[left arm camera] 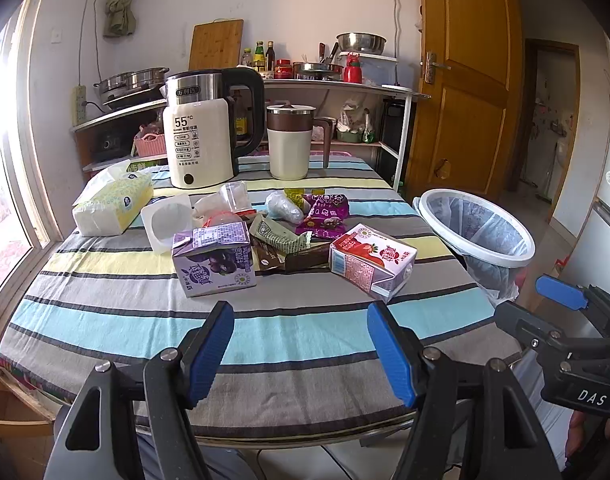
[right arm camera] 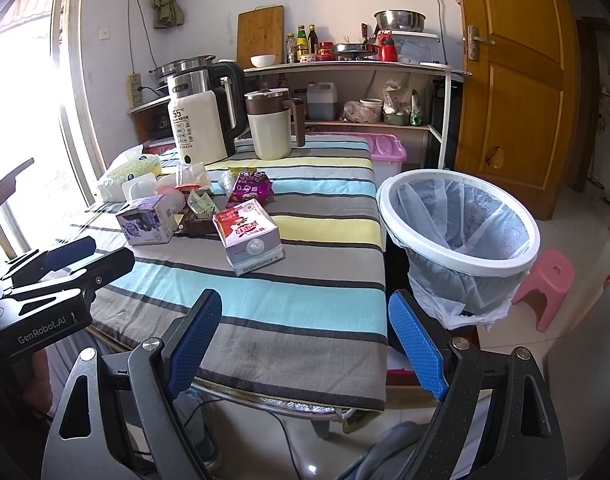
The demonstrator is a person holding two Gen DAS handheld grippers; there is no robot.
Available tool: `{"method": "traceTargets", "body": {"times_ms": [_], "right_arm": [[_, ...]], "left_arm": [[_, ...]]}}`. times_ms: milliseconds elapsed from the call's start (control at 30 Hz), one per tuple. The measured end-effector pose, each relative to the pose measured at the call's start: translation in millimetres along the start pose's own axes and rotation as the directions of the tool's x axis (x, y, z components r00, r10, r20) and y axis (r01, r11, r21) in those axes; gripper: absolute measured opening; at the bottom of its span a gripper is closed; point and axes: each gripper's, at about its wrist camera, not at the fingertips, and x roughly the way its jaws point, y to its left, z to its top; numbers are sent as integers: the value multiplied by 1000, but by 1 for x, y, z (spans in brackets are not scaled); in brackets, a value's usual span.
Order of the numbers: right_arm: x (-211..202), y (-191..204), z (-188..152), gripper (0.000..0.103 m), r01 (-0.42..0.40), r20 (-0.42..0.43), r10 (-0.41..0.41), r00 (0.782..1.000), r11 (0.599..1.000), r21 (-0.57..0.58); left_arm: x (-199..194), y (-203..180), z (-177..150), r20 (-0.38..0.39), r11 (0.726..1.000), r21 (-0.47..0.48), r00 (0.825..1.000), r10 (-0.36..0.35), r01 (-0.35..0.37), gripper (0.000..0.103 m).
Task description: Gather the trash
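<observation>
Right wrist view: trash pile sits mid-table on the striped cloth [right arm camera: 305, 304], nothing collected yet as far as I can judge. Red strawberry carton [right arm camera: 249, 236] lies on its side, nearest the front edge and closest to the table's right edge. Purple carton [right arm camera: 145, 220] stands to its left, toward the left edge. Behind them: purple snack bag [right arm camera: 251, 188], green wrapper [right arm camera: 201, 202], brown wrapper between the cartons, clear plastic cup [left arm camera: 233, 196], white plastic tub [left arm camera: 167, 222]. Tissue pack [left arm camera: 113, 204] at the left edge, kettle [left arm camera: 203, 132] and mug [left arm camera: 291, 142] at the back edge; I'd leave those.

Bin [right arm camera: 461, 224] with liner hangs just off the right edge, tilted toward me.

Right gripper [right arm camera: 305, 340] is spread wide, empty, over the front edge. Left gripper [left arm camera: 301, 352] likewise parted, holding nothing.

My plan: right gripper takes the red carton first, since it's nearest the bin. Pinch across the narrow faces, lift clear of the cloth so it doesn't drag, release over the bin's middle, not the rim. Wrappers are flat; pinch a raised edge.
</observation>
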Motion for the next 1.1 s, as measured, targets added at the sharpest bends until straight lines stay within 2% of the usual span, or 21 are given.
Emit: {"method": "traceTargets", "body": {"times_ms": [1100], "right_arm": [[-2, -4, -2, 86, 3, 6, -3, 1000, 1000, 1]], "left_arm": [[-3, -4, 1, 7, 1000, 3, 1000, -1, 1, 69]]}}
